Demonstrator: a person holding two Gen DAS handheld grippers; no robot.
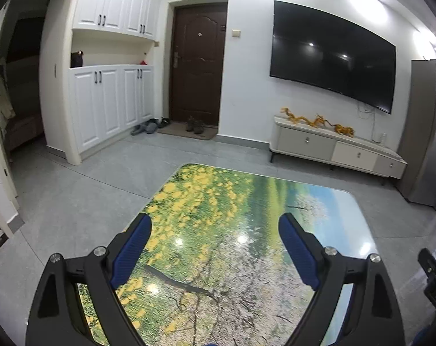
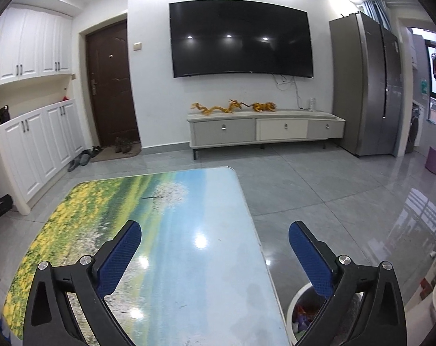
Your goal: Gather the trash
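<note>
My left gripper [image 1: 215, 225] is open and empty above a glossy table [image 1: 218, 201] printed with yellow flowers, blossom and sky. My right gripper [image 2: 215, 232] is open and empty above the same table's [image 2: 189, 259] blue right side. A white round trash bin [image 2: 301, 308] stands on the floor by the table's near right corner, partly hidden behind my right finger. Colourful scraps [image 2: 304, 314] lie inside it. I see no loose trash on the table top. The edge of the right gripper [image 1: 434, 279] shows at the far right of the left wrist view.
A wall TV [image 2: 241, 39] hangs above a low white drawer cabinet [image 2: 264, 128] carrying gold dragon figures [image 2: 232, 106]. A grey fridge [image 2: 368, 86] stands right. A brown door [image 1: 197, 63], shoes [image 1: 194, 125] and white cupboards [image 1: 111, 101] are left. A purple bin [image 2: 432, 160] stands far right. Grey tiled floor surrounds the table.
</note>
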